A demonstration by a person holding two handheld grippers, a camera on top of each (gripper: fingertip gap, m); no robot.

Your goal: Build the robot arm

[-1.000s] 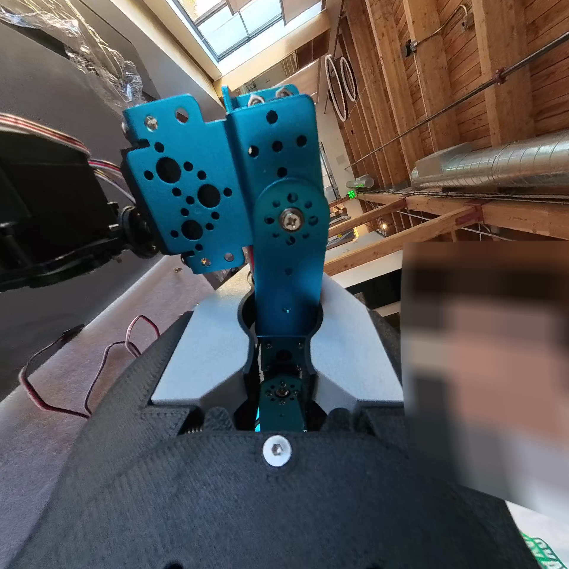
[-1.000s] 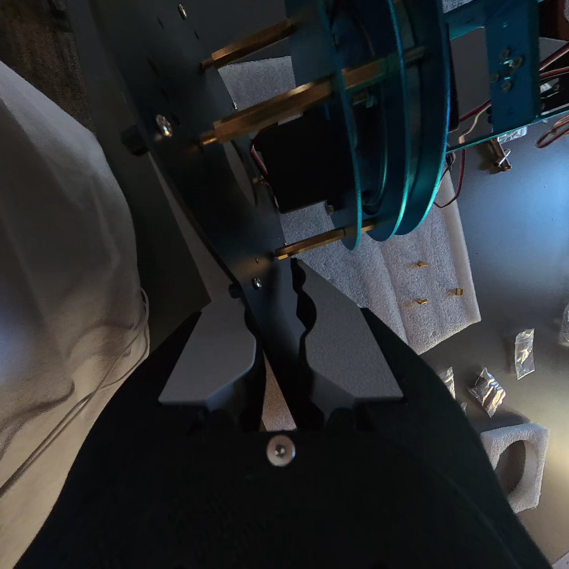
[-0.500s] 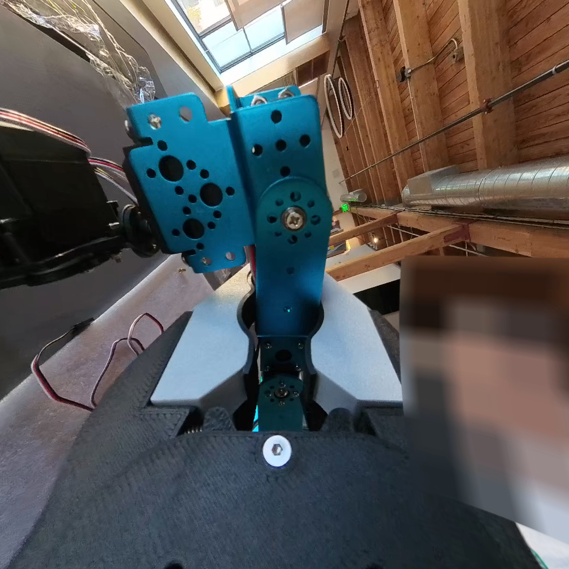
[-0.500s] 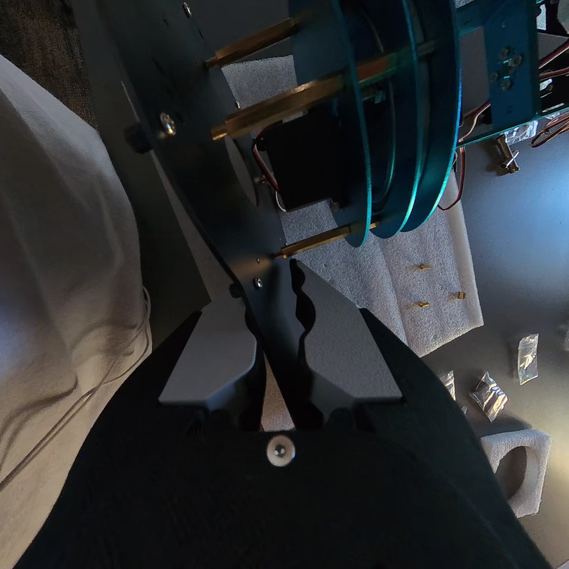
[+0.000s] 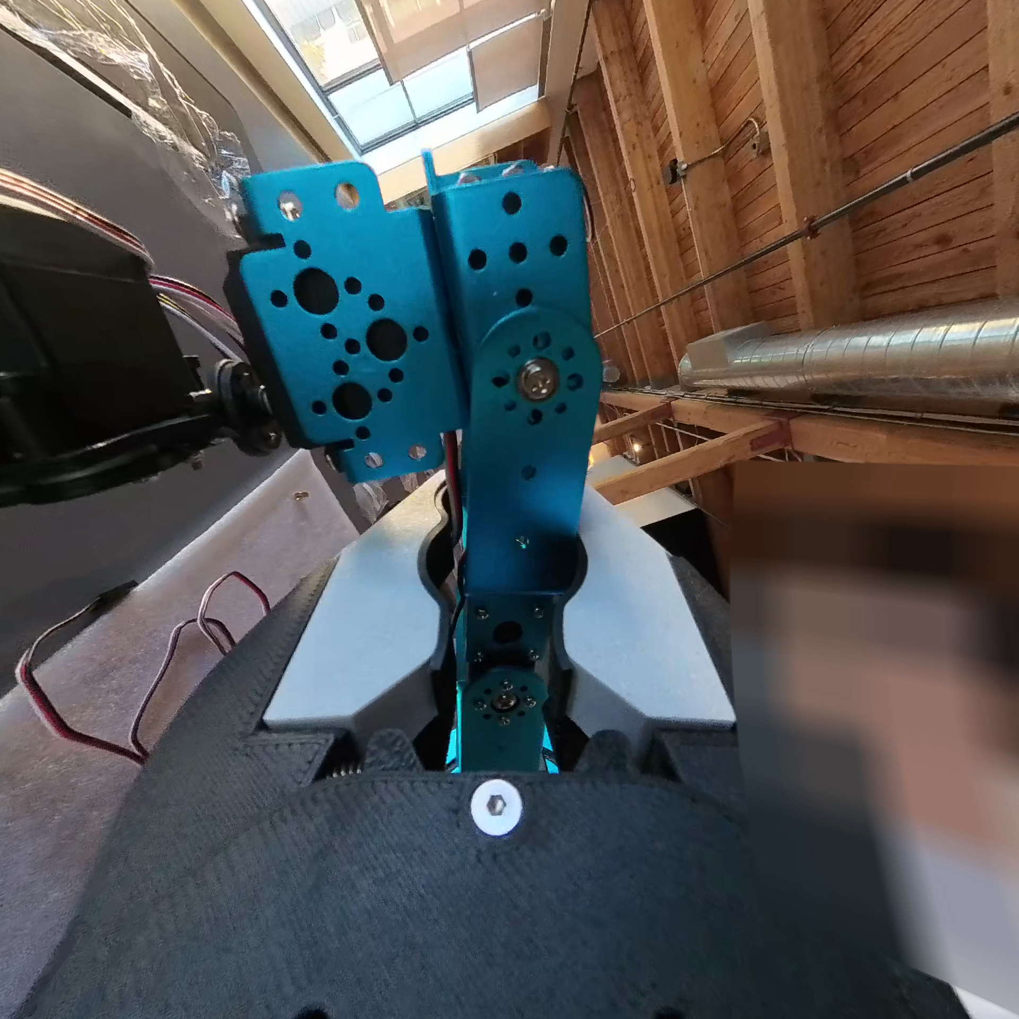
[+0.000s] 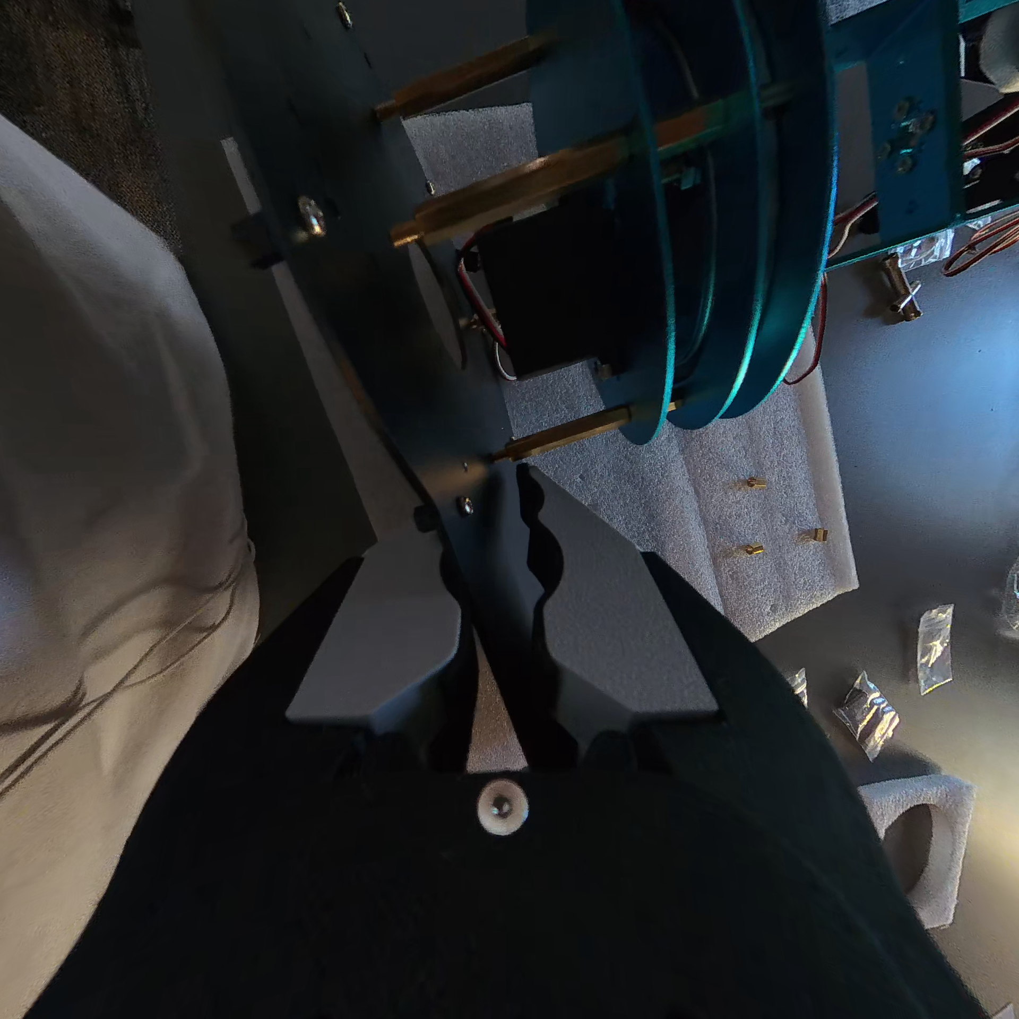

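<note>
**A:** So what have you got in each gripper right now?

**B:** Your left gripper [image 5: 510, 557] is clamped on the blue bracket arm [image 5: 526, 441], the perforated metal piece that sticks up and away between the grey fingers [image 5: 364, 634]. A second blue plate [image 5: 344, 353] full of holes is bolted to its left side, next to a black servo [image 5: 82, 358] with red and white wires [image 5: 138, 689] trailing over the foam below.

**A:** And the right one?

**B:** Your right gripper [image 6: 499, 529] is pinched narrow on the edge of the dark base plate [image 6: 386, 331]. Brass standoffs [image 6: 562, 435] run from that plate to the blue round discs [image 6: 772, 275] on the far right. Under it all, the counter [image 6: 910, 441] has a white foam sheet [image 6: 744, 496] with small brass bits [image 6: 752, 548], plus little plastic bags [image 6: 868, 717] near the right edge.
</note>
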